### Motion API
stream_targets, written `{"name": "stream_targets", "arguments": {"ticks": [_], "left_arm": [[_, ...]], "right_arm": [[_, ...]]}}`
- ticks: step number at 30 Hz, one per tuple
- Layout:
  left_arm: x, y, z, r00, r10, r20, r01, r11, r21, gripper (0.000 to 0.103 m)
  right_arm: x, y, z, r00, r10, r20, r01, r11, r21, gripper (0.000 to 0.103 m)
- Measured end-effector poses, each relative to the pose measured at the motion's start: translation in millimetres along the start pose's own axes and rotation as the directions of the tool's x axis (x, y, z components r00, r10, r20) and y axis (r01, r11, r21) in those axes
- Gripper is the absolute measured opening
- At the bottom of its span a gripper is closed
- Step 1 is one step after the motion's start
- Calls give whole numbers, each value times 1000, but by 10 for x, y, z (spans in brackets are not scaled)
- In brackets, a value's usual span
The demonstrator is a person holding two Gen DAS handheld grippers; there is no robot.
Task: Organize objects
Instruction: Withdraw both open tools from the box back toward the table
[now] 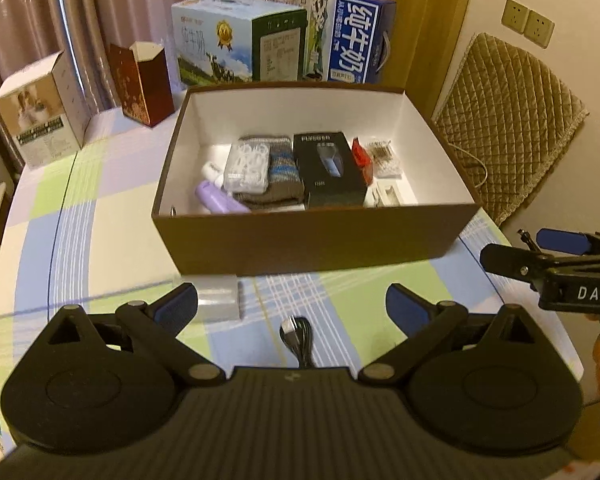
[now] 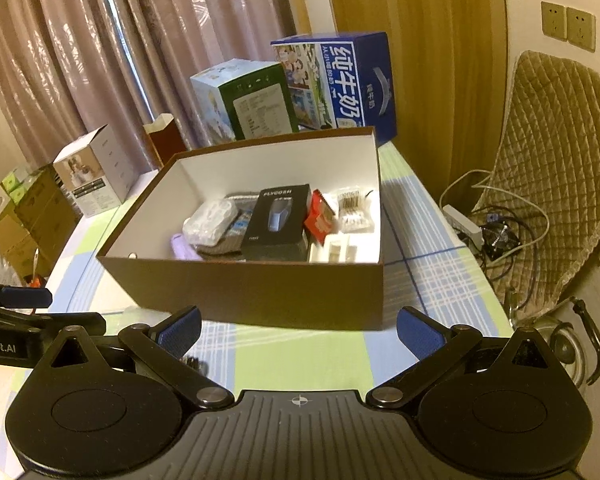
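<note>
A brown box with a white inside (image 1: 300, 240) (image 2: 260, 292) stands on the checked tablecloth. It holds a black shaver box (image 1: 328, 168) (image 2: 278, 220), a clear plastic case (image 1: 247, 166), grey knitted cloth (image 1: 284, 172), a purple bottle (image 1: 220, 200), a red packet (image 1: 360, 158) and cotton swabs (image 1: 384, 156). In front of the box lie a small clear packet (image 1: 220, 296) and a black cable with a plug (image 1: 296, 338). My left gripper (image 1: 292, 308) is open and empty just above the cable. My right gripper (image 2: 298, 332) is open and empty before the box.
Two milk cartons (image 1: 284, 36) stand behind the box, with a dark red box (image 1: 142, 84) and a white carton (image 1: 40, 108) at the left. A quilted chair (image 2: 556, 176) and cables (image 2: 496, 232) are off the table's right edge.
</note>
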State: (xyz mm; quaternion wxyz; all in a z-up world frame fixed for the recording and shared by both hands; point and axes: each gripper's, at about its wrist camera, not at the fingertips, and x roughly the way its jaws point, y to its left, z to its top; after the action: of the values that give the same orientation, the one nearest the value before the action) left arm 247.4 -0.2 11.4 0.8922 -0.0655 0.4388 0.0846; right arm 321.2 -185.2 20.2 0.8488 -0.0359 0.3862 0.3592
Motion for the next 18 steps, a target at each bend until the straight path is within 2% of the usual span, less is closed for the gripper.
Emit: {"name": "stream_targets", "arguments": {"ticks": [8, 18], "left_arm": [[-1, 73, -210, 998, 22, -60, -25, 999, -46, 99], [-59, 84, -393, 996, 49, -78, -53, 998, -39, 99]], "right_arm": [[-71, 65, -156, 1000, 6, -22, -6, 1000, -14, 101], [-72, 129, -348, 997, 16, -72, -18, 1000, -19, 101]]}}
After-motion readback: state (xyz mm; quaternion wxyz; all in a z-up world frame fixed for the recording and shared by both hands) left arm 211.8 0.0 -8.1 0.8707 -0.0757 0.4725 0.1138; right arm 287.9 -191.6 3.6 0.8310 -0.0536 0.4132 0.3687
